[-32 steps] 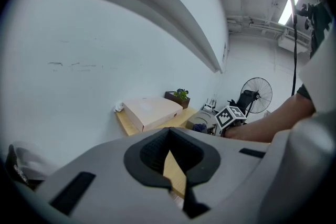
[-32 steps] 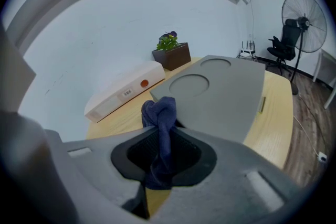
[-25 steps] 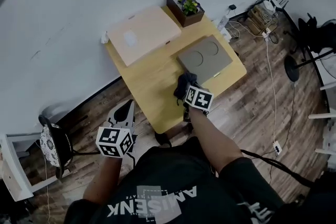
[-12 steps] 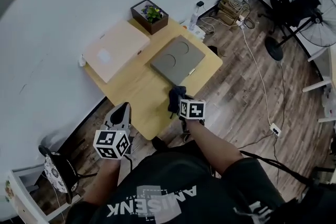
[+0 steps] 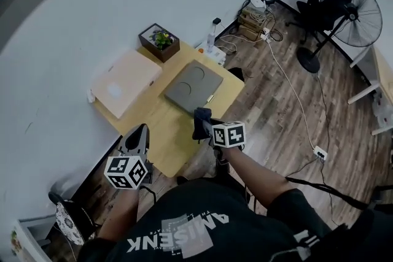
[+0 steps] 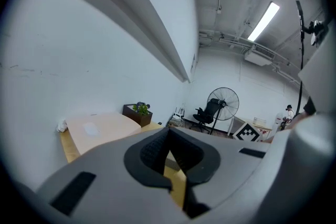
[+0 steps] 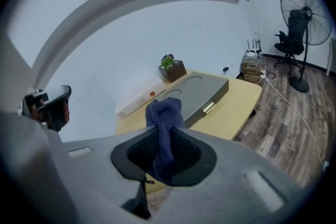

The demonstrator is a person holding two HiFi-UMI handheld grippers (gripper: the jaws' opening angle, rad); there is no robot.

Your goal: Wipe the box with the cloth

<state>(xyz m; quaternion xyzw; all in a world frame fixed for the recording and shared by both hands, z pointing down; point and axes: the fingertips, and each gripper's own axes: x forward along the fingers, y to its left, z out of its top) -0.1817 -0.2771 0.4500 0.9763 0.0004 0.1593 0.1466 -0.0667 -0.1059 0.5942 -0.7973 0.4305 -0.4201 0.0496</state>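
The grey box (image 5: 192, 86) with two round dents lies flat on the yellow table (image 5: 161, 132); it also shows in the right gripper view (image 7: 202, 93). My right gripper (image 5: 206, 124) hovers over the table's near right edge, a little short of the box, shut on a dark blue cloth (image 5: 201, 119). In its own view the cloth (image 7: 165, 118) bunches up between the jaws of the right gripper (image 7: 167, 134). My left gripper (image 5: 139, 132) is held above the table's near left edge. Seen in its own view, the left gripper (image 6: 168, 138) is shut with nothing in it.
A flat beige box (image 5: 124, 91) lies at the table's left, beside the wall. A potted plant in a dark wooden box (image 5: 158, 42) stands at the far corner. On the floor to the right are cables (image 5: 288, 86), a standing fan (image 5: 348, 6) and an office chair (image 5: 313, 9).
My right gripper has drawn back from the grey box with the cloth, toward the table's near edge. The head view has swung, so the table sits farther left. The left gripper stayed roughly where it was.
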